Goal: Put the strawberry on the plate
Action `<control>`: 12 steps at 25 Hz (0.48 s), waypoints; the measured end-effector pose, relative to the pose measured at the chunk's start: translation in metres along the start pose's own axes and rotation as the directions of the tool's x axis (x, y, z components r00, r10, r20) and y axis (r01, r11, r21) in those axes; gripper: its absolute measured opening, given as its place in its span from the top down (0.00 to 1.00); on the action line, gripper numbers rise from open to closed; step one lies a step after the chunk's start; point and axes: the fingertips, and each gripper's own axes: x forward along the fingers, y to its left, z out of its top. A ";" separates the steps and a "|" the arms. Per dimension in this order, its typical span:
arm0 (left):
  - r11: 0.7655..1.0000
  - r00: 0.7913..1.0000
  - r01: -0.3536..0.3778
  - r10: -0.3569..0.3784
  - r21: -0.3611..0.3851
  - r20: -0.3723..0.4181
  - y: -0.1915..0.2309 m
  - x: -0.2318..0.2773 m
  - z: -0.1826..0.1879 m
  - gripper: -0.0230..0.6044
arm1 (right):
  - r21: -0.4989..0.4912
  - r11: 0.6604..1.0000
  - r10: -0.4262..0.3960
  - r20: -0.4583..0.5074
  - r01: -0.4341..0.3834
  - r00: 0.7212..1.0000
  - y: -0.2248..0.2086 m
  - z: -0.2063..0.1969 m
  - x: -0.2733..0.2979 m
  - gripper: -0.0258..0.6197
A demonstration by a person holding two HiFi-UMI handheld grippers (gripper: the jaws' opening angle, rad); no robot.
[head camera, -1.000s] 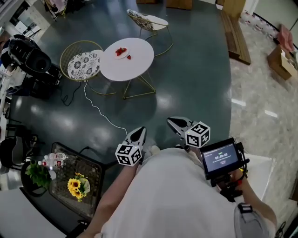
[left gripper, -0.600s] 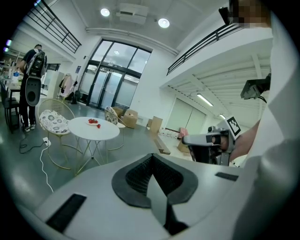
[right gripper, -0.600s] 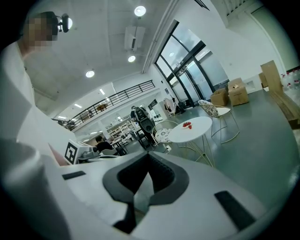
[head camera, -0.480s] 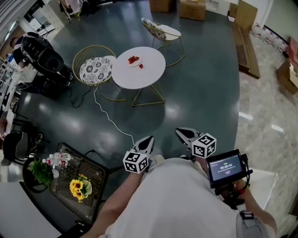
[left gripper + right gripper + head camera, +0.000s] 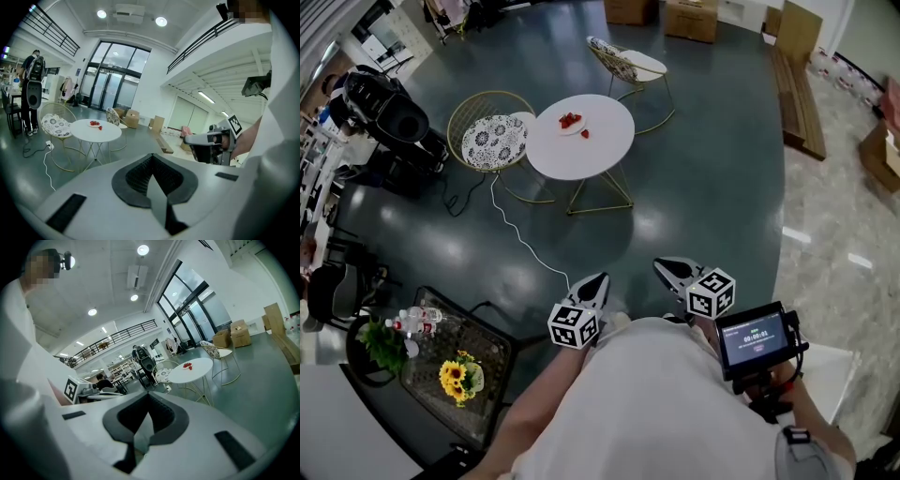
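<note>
Far ahead stands a round white table [image 5: 591,155]. On it lies a small white plate [image 5: 570,125] holding red strawberries, with one loose strawberry [image 5: 585,133] just right of the plate. Both gripper views show the same table [image 5: 96,133] [image 5: 197,372] and red fruit [image 5: 95,123] [image 5: 187,365] in the distance. My left gripper [image 5: 599,279] and right gripper [image 5: 664,265] are held close to my body, a few steps short of the table, over dark floor. Both are shut with nothing between their jaws.
Two wire chairs [image 5: 492,141] [image 5: 628,61] flank the table. A white cable [image 5: 520,239] trails across the floor towards me. Black equipment [image 5: 389,117] stands at the left, a glass side table with flowers [image 5: 455,375] near my left, and cardboard boxes [image 5: 689,17] and a wooden bench [image 5: 797,89] lie beyond.
The table sat further left and higher a second ago; the view has since shifted and then settled. Both grippers keep their pose by my body and stay shut.
</note>
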 end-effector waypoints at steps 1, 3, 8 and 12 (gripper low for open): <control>1.000 1.000 0.000 0.000 -0.002 0.000 0.000 0.001 -0.001 0.95 | -0.001 1.000 -0.005 -0.003 0.005 1.000 -0.003 -0.001 -0.002 0.95; 1.000 1.000 -0.001 0.001 -0.002 0.007 0.001 0.002 -0.001 0.95 | -0.008 1.000 -0.012 0.003 0.012 1.000 -0.009 0.000 -0.002 0.95; 1.000 0.999 -0.022 0.022 0.009 0.032 0.010 0.004 0.010 0.95 | -0.028 1.000 0.004 0.015 -0.004 1.000 -0.012 0.012 0.008 0.95; 1.000 1.000 -0.005 0.005 -0.005 0.022 0.000 0.010 0.001 0.95 | -0.014 1.000 -0.007 0.012 0.007 1.000 -0.015 0.006 0.000 0.95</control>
